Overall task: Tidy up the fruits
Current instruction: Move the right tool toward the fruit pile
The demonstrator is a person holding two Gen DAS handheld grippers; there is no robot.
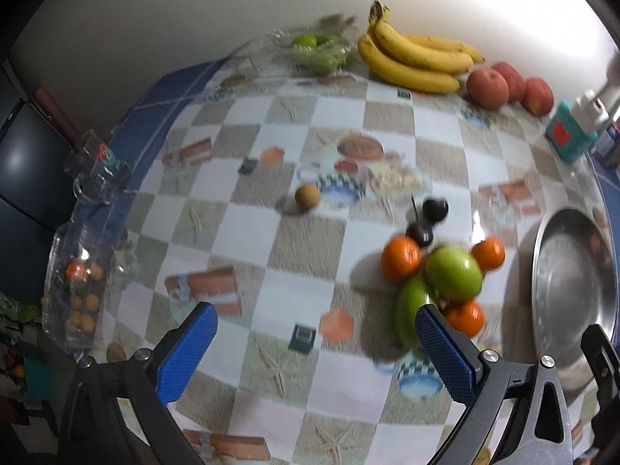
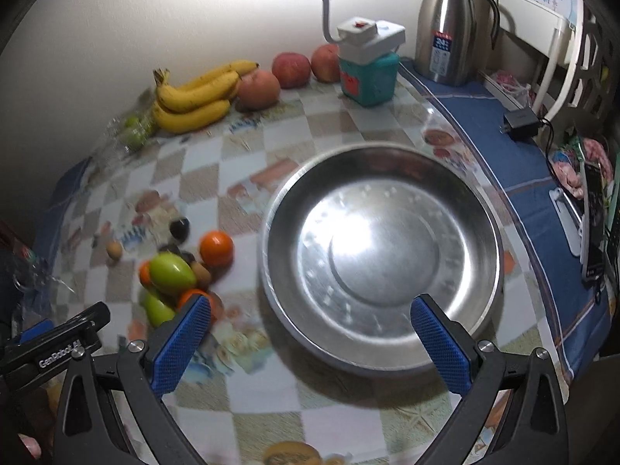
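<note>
1. The left gripper (image 1: 316, 352) hangs above the checked tablecloth (image 1: 248, 232) with its blue fingers (image 1: 186, 352) spread wide and nothing between them.
2. The right gripper (image 2: 310, 345) is likewise wide apart and holds nothing; its fingers (image 2: 440, 345) frame the near rim of the steel bowl (image 2: 480, 209), which has no fruit in it.
3. The loose fruit sits in a tight pile just left of the bowl: two green mangoes (image 1: 453, 271), one lying partly on the other, with three oranges (image 1: 401, 257) pressed around them.
4. In the left wrist view, the left gripper's right finger overlaps the lower mango and the nearest orange; whether it touches them cannot be told.
5. Two dark fruits (image 1: 434, 209) lie at the far edge of the pile; they are blurred, possibly plums.
6. A small brown round fruit (image 1: 307, 195) lies apart from the pile, further left on the cloth.
7. Against the back wall a bunch of bananas (image 1: 414, 58) lies beside three red apples (image 1: 488, 87), with a clear container of green fruit (image 1: 314, 48) on the bananas' other side.
8. A clear plastic tray (image 1: 77, 294) with small orange fruits rests at the table's left edge.
9. A teal box (image 2: 368, 73) and a steel thermos jug (image 2: 449, 27) stand beyond the bowl.
</note>
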